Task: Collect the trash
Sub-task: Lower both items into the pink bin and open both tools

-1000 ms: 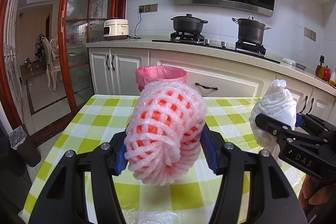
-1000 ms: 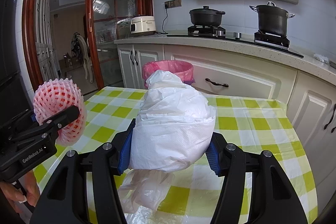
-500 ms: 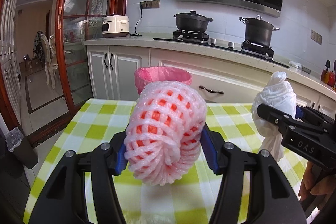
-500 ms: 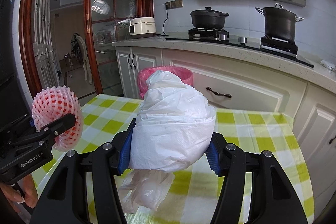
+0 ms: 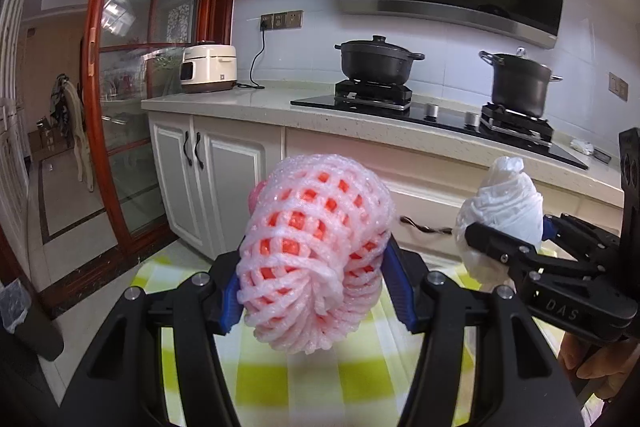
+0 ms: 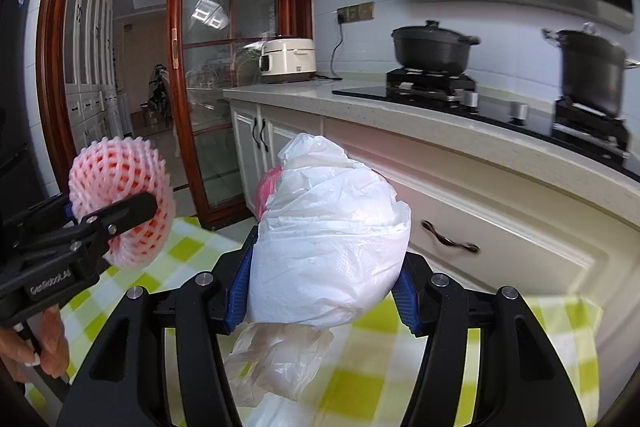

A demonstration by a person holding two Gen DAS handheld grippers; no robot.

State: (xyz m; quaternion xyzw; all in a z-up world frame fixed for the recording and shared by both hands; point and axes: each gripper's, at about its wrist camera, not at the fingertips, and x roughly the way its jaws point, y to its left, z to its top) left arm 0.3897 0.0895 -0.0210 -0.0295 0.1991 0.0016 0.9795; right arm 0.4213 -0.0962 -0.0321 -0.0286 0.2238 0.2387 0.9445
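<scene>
Trash is held in both grippers, up above the table with the yellow-green and white checked cloth (image 5: 276, 383). On the left, the black left gripper (image 5: 314, 287) pinches a pink foam fruit net rolled into a ball (image 5: 316, 259) between its blue pads. Beside it, the black right gripper (image 6: 322, 287) pinches a crumpled white plastic bag (image 6: 328, 247), and a loose bit of the bag hangs down. A pink bin bag (image 6: 267, 187) peeks out behind the white one. Two black pots (image 5: 378, 61) sit on the stove.
</scene>
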